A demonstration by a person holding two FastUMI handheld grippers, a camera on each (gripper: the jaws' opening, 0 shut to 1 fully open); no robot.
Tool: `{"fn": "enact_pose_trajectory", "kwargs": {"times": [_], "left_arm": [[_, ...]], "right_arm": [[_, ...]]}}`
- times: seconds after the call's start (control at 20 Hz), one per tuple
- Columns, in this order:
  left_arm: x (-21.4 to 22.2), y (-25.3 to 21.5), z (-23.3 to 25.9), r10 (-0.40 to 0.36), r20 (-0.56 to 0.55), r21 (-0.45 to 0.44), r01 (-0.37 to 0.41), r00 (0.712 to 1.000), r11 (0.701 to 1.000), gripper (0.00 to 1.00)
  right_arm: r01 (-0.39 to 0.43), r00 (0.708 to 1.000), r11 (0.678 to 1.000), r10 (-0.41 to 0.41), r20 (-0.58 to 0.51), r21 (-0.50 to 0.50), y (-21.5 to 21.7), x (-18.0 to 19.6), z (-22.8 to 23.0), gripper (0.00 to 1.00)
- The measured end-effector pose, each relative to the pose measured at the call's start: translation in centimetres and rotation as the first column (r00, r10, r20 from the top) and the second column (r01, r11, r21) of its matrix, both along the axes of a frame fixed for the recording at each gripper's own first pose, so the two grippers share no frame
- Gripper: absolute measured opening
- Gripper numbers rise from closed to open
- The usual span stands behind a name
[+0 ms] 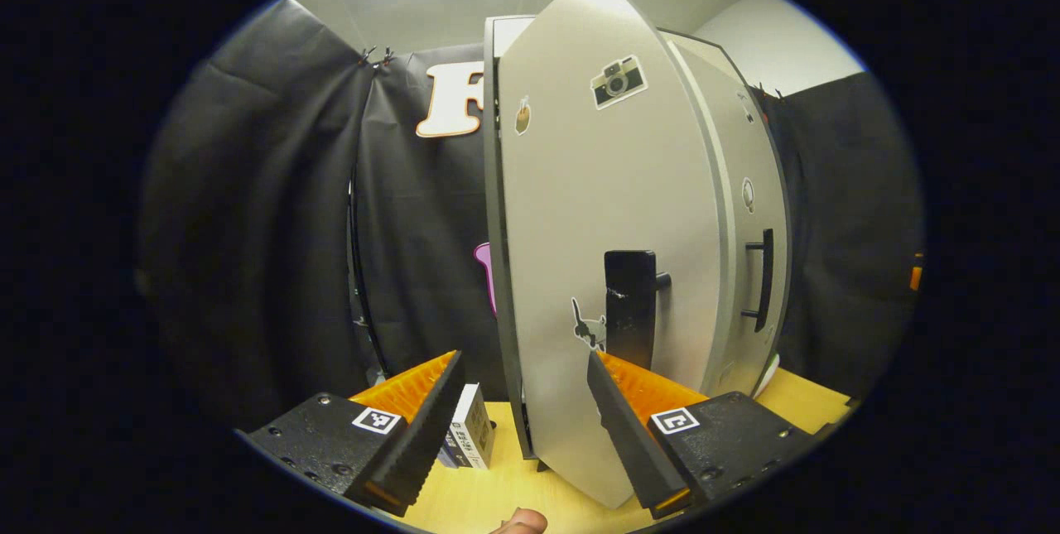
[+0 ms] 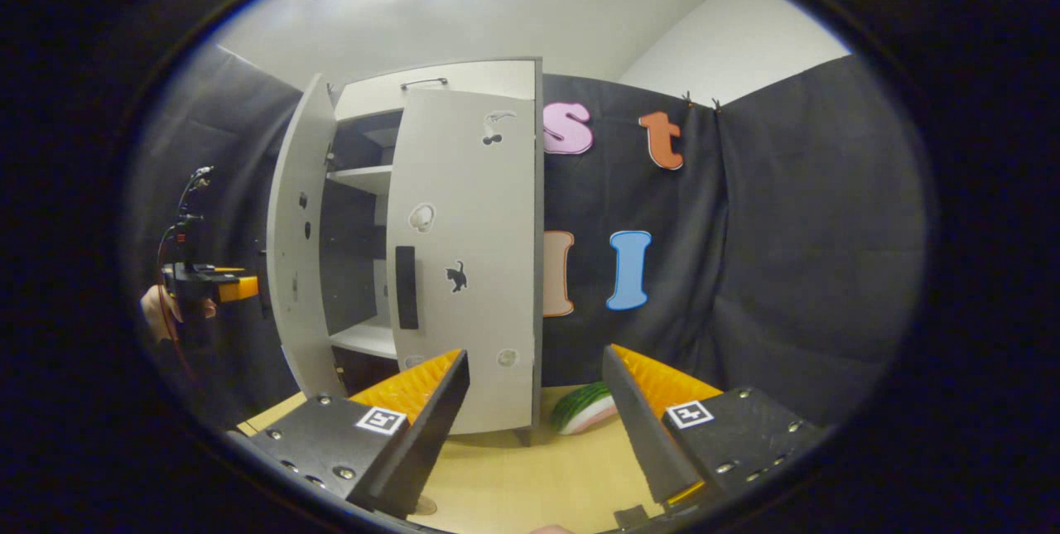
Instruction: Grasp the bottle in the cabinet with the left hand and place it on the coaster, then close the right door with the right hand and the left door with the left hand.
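Note:
The white cabinet (image 2: 513,186) stands on the wooden table. Its left door (image 1: 596,211) hangs open, close in front of my left gripper (image 1: 523,360), which is open and holds nothing. The door's black handle (image 1: 629,315) sits just above my right fingertip (image 1: 600,368). The right door (image 2: 464,269) lies shut or nearly shut against the cabinet front, its handle (image 2: 406,286) facing my right gripper (image 2: 534,356). That gripper is open, empty and back from the cabinet. Farther left, a hand holds the left gripper (image 2: 207,286) outside the open left door (image 2: 294,269).
Between the doors, white shelves (image 2: 360,178) and a dark interior show. A watermelon slice (image 2: 584,410) lies on the table (image 2: 513,476) right of the cabinet. A small box (image 1: 472,435) stands by the cabinet's left foot. Black cloth walls close the booth behind and beside.

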State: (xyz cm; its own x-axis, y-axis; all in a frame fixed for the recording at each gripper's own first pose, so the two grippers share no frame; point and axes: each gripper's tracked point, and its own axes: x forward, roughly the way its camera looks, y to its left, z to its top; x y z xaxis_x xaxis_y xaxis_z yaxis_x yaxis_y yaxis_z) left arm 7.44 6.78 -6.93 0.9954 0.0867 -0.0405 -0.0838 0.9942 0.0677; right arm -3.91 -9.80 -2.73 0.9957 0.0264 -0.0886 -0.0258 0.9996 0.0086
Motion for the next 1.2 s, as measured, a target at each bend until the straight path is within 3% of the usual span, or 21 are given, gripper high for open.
{"fn": "enact_pose_trajectory", "kwargs": {"times": [0.1, 0.4, 0.5, 0.6, 0.85, 1.2], "left_arm": [[0.4, -0.5, 0.1, 0.000, 0.000, 0.025, 0.000, 1.000, 1.000, 0.90], [1.0, -4.1, -0.7, -0.042, -0.020, -0.002, 0.041, 0.999, 0.999, 0.92], [0.9, -4.9, -1.1, -0.035, -0.040, 0.035, 0.036, 0.999, 0.999, 0.92], [-0.3, -5.0, -1.5, -0.005, -0.047, 0.062, 0.008, 0.999, 0.998, 0.92], [-5.5, -6.7, -1.2, -0.034, -0.035, -0.011, 0.034, 0.999, 0.999, 0.92], [-10.4, -5.1, 1.2, 0.053, 0.018, -0.048, -0.052, 0.998, 0.997, 0.92]], "right_arm": [[0.002, 1.000, 1.000, -0.002, -0.007, -0.002, -0.2, -0.4, -0.2, 0.98], [-0.016, 1.000, 1.000, 0.015, -0.013, -0.015, -1.0, -2.2, -0.1, 0.98], [-0.006, 1.000, 1.000, 0.006, -0.022, -0.007, -1.5, -3.1, -0.1, 0.98], [-0.007, 1.000, 1.000, 0.007, -0.027, 0.005, -1.8, -4.3, -0.1, 0.98], [-0.040, 0.999, 0.999, 0.040, -0.010, 0.000, -1.7, -6.7, 0.0, 0.98], [-0.096, 0.995, 0.995, 0.096, 0.017, -0.016, 1.3, -7.1, 0.9, 0.98]]}}
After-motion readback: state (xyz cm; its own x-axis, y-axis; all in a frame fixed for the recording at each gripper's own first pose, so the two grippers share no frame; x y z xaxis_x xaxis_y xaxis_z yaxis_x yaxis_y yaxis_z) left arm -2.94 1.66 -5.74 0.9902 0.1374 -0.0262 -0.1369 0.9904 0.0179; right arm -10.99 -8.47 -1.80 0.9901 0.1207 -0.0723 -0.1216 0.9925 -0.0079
